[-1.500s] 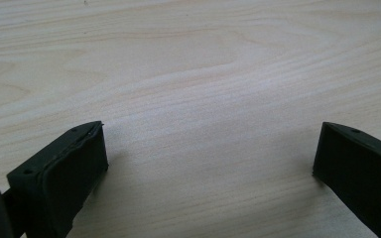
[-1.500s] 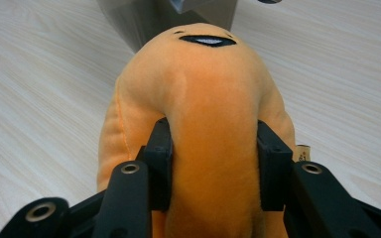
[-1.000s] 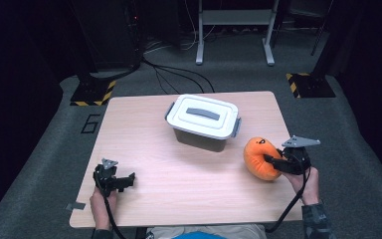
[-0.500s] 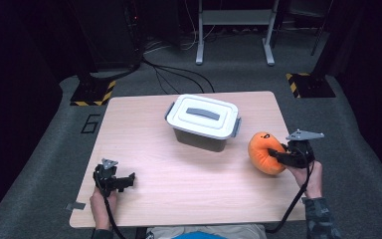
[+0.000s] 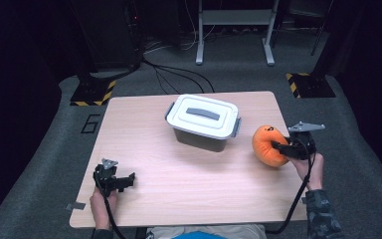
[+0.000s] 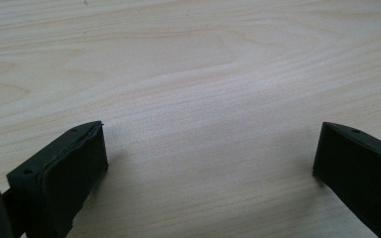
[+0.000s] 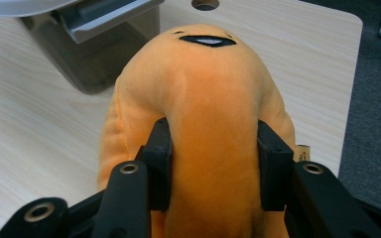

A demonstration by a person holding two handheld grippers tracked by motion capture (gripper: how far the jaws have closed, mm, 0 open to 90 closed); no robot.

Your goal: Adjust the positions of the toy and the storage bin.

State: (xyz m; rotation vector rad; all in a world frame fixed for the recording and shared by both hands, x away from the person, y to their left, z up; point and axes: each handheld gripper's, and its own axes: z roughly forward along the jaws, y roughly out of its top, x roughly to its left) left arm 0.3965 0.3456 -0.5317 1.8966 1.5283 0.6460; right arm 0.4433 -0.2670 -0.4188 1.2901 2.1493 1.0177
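Two tools are in play. At the left, the left tool (image 5: 129,178) rests low on the surface (image 5: 189,184), jaws spread with nothing between them. The lidded box (image 5: 204,122) sits mid-surface, lid on. At the right, the right tool (image 5: 278,147) pinches the orange plush toy (image 5: 267,145), which lies just right of the box. The toy's underside is hidden, so it is probably lifted slightly.

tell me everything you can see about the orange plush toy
The orange plush toy is a soft, rounded, velvety cushion with a stitched seam down one side and a black embroidered mouth near its top. It sits at the table's right edge, right of the lidded plastic box and apart from it. The right gripper is clamped on it, both pads denting the fabric.
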